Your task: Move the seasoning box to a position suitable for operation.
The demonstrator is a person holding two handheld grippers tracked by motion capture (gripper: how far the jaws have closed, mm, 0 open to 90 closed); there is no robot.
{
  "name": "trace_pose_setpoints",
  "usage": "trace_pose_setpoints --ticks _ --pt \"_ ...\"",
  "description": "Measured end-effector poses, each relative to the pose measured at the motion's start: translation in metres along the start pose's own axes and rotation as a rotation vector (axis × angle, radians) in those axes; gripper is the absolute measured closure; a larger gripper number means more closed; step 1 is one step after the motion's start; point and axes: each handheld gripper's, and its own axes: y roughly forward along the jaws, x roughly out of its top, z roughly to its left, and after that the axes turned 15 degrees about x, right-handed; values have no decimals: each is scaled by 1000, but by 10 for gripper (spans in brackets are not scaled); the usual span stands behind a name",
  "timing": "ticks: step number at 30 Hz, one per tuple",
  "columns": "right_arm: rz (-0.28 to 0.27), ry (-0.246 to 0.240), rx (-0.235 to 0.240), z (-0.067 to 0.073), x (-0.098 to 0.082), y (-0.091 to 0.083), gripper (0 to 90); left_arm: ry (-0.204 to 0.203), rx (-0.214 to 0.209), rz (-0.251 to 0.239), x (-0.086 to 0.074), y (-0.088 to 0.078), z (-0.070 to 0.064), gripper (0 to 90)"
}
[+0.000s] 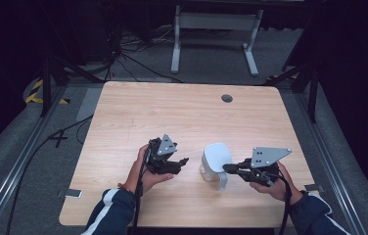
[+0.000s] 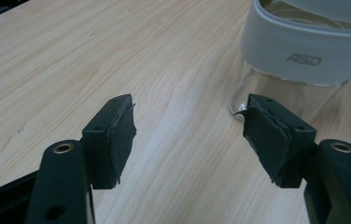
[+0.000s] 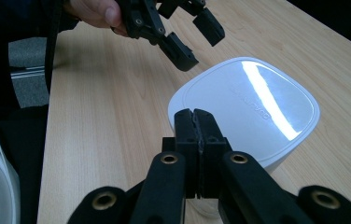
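Note:
A clear glass container (image 1: 206,171) with a white rounded-square lid (image 1: 218,155) stands on the wooden table (image 1: 172,112), front and centre-right. The lid's band (image 2: 304,51) carries grey lettering above the glass wall (image 2: 276,91). My left gripper (image 1: 184,160) is open just left of the container and apart from it, nothing between its pads (image 2: 117,135). My right gripper (image 1: 226,168) is shut, jaws pressed together at the lid's near edge (image 3: 253,102); I see nothing between them. The left gripper (image 3: 190,39) hovers open beyond the lid in the right gripper view.
A dark round grommet (image 1: 227,98) sits near the table's far edge. Behind the table are a white desk frame (image 1: 216,22) and floor cables (image 1: 138,63). Metal rails (image 1: 20,161) run along both sides. Bare wood stretches to the left and far side.

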Motion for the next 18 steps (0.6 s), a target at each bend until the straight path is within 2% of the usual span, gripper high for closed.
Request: trace_pose_setpoints --ticks 1,2,12,16,18 --pt "2 0 0 0 0 0 896 -14 -5 -6 2 1 0 343" --pt "2 1 3 0 0 0 896 -11 3 -7 4 2 0 343" --pt "3 -1 6 1 -1 0 896 -23 -14 -70 22 4 -5 343" --pt "11 -4 9 2 -2 0 896 -21 -22 -72 25 6 -8 343" --pt "32 -10 3 2 -3 1 896 -18 -27 -74 27 6 -9 342"
